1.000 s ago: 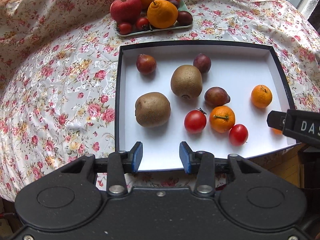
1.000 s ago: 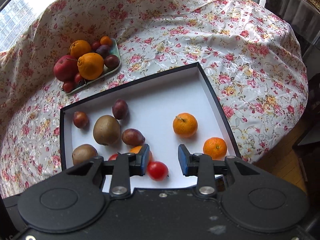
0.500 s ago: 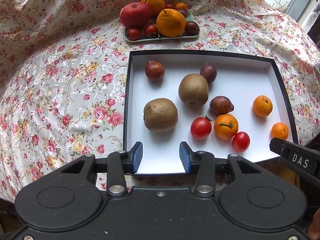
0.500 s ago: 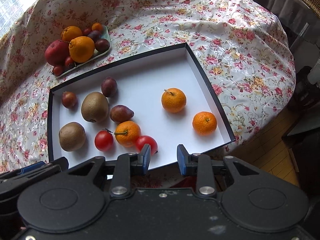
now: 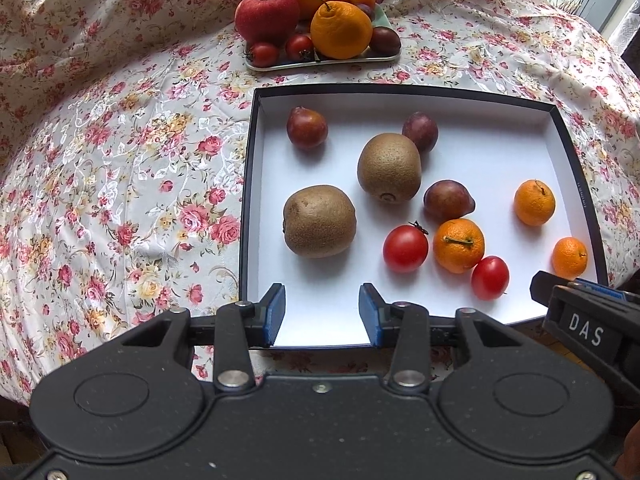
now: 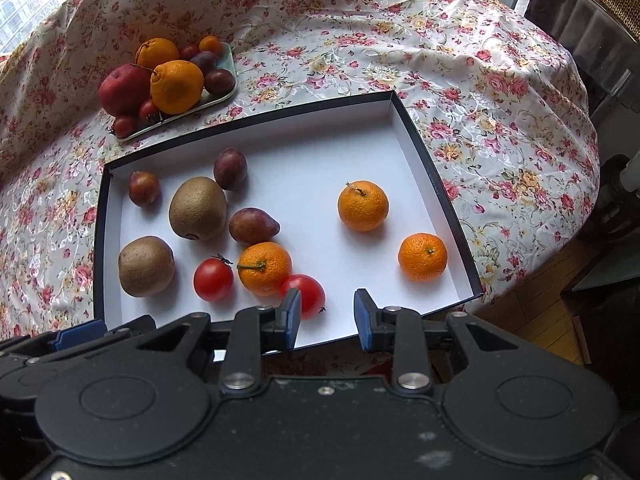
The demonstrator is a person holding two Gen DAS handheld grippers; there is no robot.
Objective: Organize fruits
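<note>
Down at the bottom of the left wrist view, the left gripper [image 5: 322, 314] is released and holds nothing, its blue pads apart over the near edge of a black-rimmed white box [image 5: 246, 208]. Inside the box lie two kiwis [image 5: 319, 221], [image 5: 389, 167], three dark plums [image 5: 307, 127], [image 5: 419, 131], [image 5: 448, 201], two tomatoes [image 5: 405, 248], [image 5: 489, 277] and three mandarins [image 5: 458, 245], [image 5: 534, 202], [image 5: 569, 257]. A green plate [image 5: 320, 63] at the top centre carries an apple [image 5: 267, 15], an orange [image 5: 341, 29] and smaller fruit. Everything rests on a flowered cloth [image 5: 120, 160].

From the right wrist view, the right gripper [image 6: 327, 317] at the lower centre is also released and empty. One tomato [image 6: 306, 292] sits just behind its left pad, touching a mandarin [image 6: 265, 267]. Two more mandarins [image 6: 363, 205], [image 6: 422, 257] lie apart at the right of the box [image 6: 448, 216]. The plate [image 6: 218, 98] sits at the upper left.
</note>
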